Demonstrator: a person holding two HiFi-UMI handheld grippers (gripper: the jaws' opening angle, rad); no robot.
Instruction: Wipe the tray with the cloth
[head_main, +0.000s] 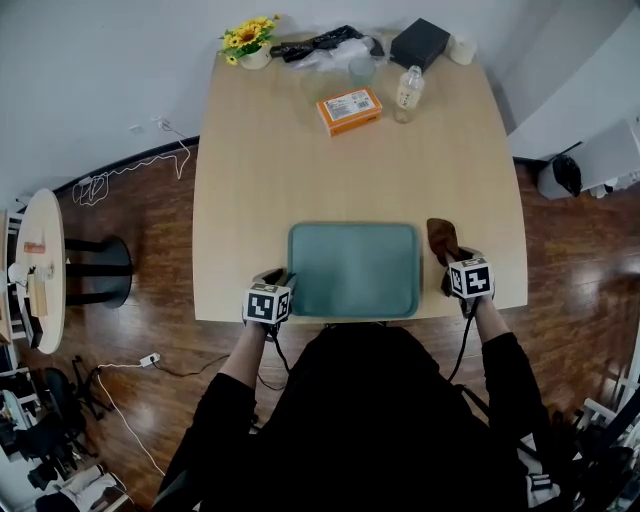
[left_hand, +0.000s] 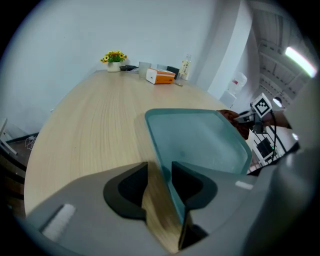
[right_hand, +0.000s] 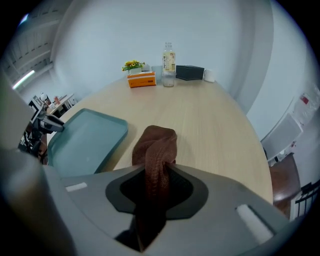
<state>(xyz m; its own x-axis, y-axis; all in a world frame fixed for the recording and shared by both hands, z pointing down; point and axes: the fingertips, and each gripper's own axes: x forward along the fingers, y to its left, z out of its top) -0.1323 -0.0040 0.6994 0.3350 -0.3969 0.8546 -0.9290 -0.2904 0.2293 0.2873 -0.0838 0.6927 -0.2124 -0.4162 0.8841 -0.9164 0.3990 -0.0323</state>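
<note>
A teal tray (head_main: 355, 270) lies empty on the wooden table, close to its front edge. My left gripper (head_main: 268, 300) sits at the tray's front left corner. In the left gripper view the tray's (left_hand: 200, 140) left rim runs between the jaws of the left gripper (left_hand: 160, 172); it lies along the right pad, with a strip of table showing beside the left pad. At the tray's right, my right gripper (head_main: 468, 278) is shut on a brown cloth (head_main: 441, 240). The cloth (right_hand: 157, 145) bunches up out of the right gripper (right_hand: 156, 175), beside the tray (right_hand: 85, 140).
Along the table's far edge stand a flower pot (head_main: 248, 40), a dark bag (head_main: 320, 43), a glass (head_main: 361, 70), an orange box (head_main: 349, 110), a bottle (head_main: 407, 93), a black box (head_main: 420, 43) and a white cup (head_main: 461, 50). A round side table (head_main: 40, 260) stands at left.
</note>
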